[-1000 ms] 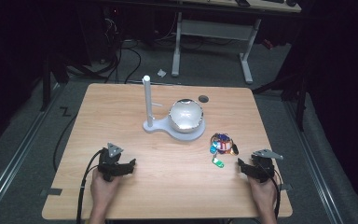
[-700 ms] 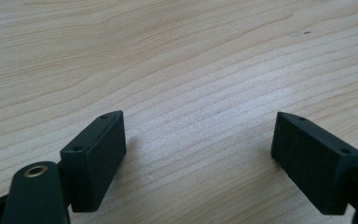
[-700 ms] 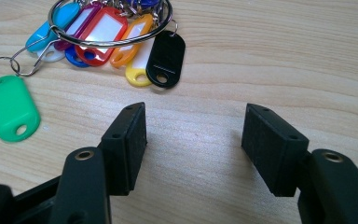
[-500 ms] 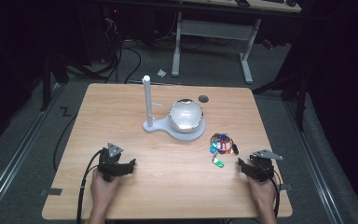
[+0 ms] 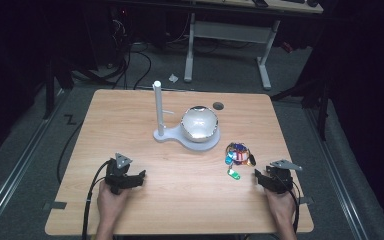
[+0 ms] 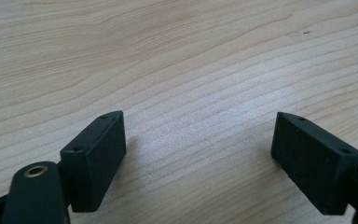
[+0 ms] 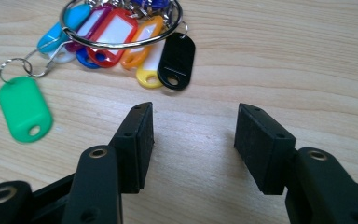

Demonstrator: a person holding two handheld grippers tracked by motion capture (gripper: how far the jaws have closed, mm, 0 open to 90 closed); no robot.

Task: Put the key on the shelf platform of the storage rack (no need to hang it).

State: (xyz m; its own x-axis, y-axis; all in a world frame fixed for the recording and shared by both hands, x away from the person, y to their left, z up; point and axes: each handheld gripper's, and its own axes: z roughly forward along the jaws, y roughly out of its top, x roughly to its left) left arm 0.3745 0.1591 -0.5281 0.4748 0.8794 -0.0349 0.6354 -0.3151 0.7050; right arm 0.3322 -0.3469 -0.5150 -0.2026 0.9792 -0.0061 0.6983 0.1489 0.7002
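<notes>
I have the bunch of key tags (image 7: 121, 35) lying on the table (image 5: 180, 200) just ahead of my right gripper (image 7: 193, 140), a little to its left in the right gripper view. The tags hang from a large metal ring (image 7: 121, 45); its top edge and the uppermost tags are cut off by the frame, so I can't count them. A green tag (image 7: 24, 108) lies apart at the left on its own small ring, linked back by a clip. From the high view the bunch (image 5: 239, 154) is a small coloured blur and I can't separate the tags there.

The right gripper's jaws stand apart with bare wood between them, holding nothing; they have just been closing, and in the high view they look slightly narrower than a second ago. Both hands sit where they were.

My left gripper (image 6: 198, 154) is spread wide over bare table, far to the left of the tags, gripping nothing.

Beyond the tags stands a white stand with an upright post (image 5: 157, 107) and a shiny dome (image 5: 199, 123); what the dome is I can't tell
</notes>
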